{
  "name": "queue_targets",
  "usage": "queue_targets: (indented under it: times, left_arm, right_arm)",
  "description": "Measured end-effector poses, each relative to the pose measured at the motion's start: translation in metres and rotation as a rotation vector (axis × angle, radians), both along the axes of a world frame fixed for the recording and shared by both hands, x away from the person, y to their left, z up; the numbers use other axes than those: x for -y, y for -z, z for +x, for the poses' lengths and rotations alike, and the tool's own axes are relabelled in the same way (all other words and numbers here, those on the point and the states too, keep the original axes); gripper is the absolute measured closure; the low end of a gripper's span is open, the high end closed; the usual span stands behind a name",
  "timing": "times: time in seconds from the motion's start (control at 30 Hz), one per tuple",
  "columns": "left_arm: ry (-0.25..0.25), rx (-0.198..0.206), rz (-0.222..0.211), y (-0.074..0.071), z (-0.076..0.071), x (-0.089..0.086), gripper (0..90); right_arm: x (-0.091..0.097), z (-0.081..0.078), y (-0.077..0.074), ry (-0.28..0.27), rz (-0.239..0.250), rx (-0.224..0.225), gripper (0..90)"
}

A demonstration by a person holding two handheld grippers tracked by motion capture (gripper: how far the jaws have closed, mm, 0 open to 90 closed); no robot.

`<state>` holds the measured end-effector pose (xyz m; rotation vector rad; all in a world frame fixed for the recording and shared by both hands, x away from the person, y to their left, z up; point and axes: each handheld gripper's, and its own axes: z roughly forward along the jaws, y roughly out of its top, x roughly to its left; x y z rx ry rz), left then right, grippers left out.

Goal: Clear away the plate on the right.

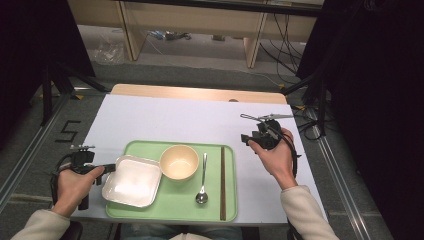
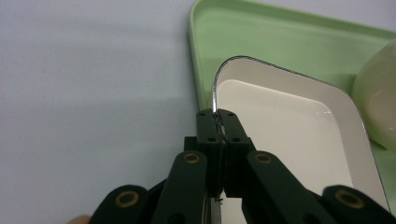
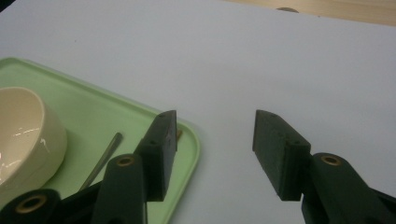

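A green tray (image 1: 177, 201) lies on the white table near the front edge. On it are a white square dish (image 1: 133, 181), a cream bowl (image 1: 179, 162), a metal spoon (image 1: 202, 179) and brown chopsticks (image 1: 222, 182). My left gripper (image 1: 111, 168) is at the dish's left edge. In the left gripper view its jaws (image 2: 219, 122) are shut on the rim of the square dish (image 2: 289, 126), which lies over the tray's (image 2: 261, 42) left edge. My right gripper (image 1: 248, 139) hovers open to the right of the tray. Its jaws (image 3: 215, 140) hold nothing, above the tray's corner (image 3: 189, 140).
The white table cover (image 1: 190, 120) has free room behind the tray and to its right. A bare wooden strip (image 1: 200, 92) runs along the table's far edge. Beyond it are grey floor, cables and desk legs. Dark curtains flank both sides.
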<state>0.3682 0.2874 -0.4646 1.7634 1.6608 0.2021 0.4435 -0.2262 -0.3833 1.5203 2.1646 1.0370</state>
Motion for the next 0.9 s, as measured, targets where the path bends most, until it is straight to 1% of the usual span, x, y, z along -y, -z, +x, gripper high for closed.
queue_targets:
  times: [0.07,0.1,0.13,0.17,0.23,0.27,0.33,0.37,0.4,0.5,0.53,0.6,0.67,0.73,0.8,0.83,0.9]
  left_arm:
    - [0.01,-0.002,-0.004,0.0,0.001,0.001,88.2]
    - [0.004,-0.006,-0.009,0.0,0.0,0.003,88.2]
    - [0.01,-0.005,-0.004,0.0,0.0,0.003,88.1]
    - [0.002,0.003,-0.002,0.0,0.0,0.005,88.1]
    - [0.001,0.006,-0.004,-0.001,0.0,0.005,88.0]
    - [0.004,0.003,-0.002,-0.001,0.0,0.005,88.1]
    - [0.007,0.01,0.005,0.0,-0.001,0.005,88.0]
    - [0.005,0.013,0.011,-0.001,-0.001,0.006,88.0]
    - [0.007,0.014,0.014,-0.001,-0.001,0.007,88.0]
    - [0.011,0.015,0.017,-0.001,-0.002,0.01,88.0]
    - [0.009,0.02,0.01,-0.001,-0.002,0.012,88.0]
    - [0.026,0.003,0.013,-0.001,-0.002,0.013,88.0]
    - [0.03,0.01,0.013,0.0,-0.001,0.015,88.0]
    - [0.026,0.017,0.02,0.0,-0.001,0.015,88.0]
    - [0.026,0.007,0.022,-0.001,0.0,0.016,88.1]
    - [0.027,0.006,0.021,-0.001,0.0,0.016,88.0]
    - [0.025,0.015,0.021,0.0,0.0,0.017,88.1]
  right_arm:
    - [0.0,0.0,0.0,0.001,-0.001,-0.001,50.7]
    - [0.0,0.0,0.0,0.0,0.0,-0.001,50.7]
    - [0.0,0.0,0.0,-0.005,0.001,-0.012,50.7]
    - [0.001,0.001,0.001,-0.017,-0.009,-0.001,50.7]
    - [0.001,0.0,0.0,-0.019,-0.019,-0.004,50.7]
    - [0.0,0.0,0.0,-0.017,-0.016,-0.006,50.7]
    - [0.0,0.0,0.001,-0.009,-0.011,-0.007,50.7]
    - [0.0,0.001,0.001,-0.015,-0.013,-0.003,50.8]
    - [0.0,0.001,0.001,-0.007,-0.011,0.0,50.7]
    - [0.0,0.0,0.001,-0.017,-0.017,-0.001,50.8]
    - [-0.001,0.0,0.001,0.0,-0.017,-0.001,50.8]
    - [-0.002,0.0,0.001,-0.004,-0.006,-0.002,50.8]
    - [-0.001,0.0,0.001,-0.006,-0.009,-0.002,50.8]
    - [-0.001,0.0,0.002,-0.01,-0.008,-0.003,50.8]
    - [0.0,0.0,0.002,-0.011,-0.014,-0.014,50.8]
    - [-0.001,0.0,0.003,-0.012,-0.008,-0.008,50.8]
    - [-0.002,0.0,0.003,-0.007,-0.007,-0.011,50.8]
